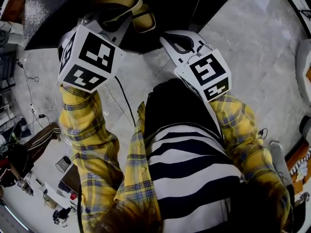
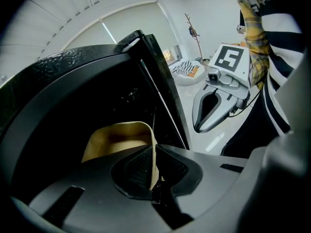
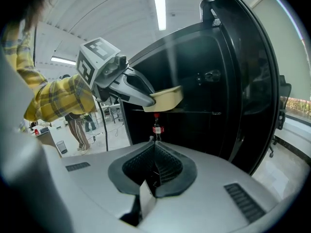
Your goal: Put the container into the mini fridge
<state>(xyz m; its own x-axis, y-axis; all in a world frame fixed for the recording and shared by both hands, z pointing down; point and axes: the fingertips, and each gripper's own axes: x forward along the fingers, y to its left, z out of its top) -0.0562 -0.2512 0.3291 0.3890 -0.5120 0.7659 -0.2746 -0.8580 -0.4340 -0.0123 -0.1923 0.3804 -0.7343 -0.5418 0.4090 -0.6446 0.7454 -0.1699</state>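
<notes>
Presently, the mini fridge [image 3: 194,72] stands with its door [image 3: 252,81] open wide. The container [image 3: 167,97], a shallow tan tub, hangs at the fridge mouth just above a shelf [image 3: 194,113] and is not yet set down. The left tool [image 2: 154,154] pinches one side wall of it only. The right tool [image 3: 154,152] is pressed together on nothing, clear of the opening. A small red-labelled bottle [image 3: 156,128] appears to stand below the shelf.

Risk: a single-wall grip may let the tub tilt or slip, and its far edge may catch the shelf lip on entry.
</notes>
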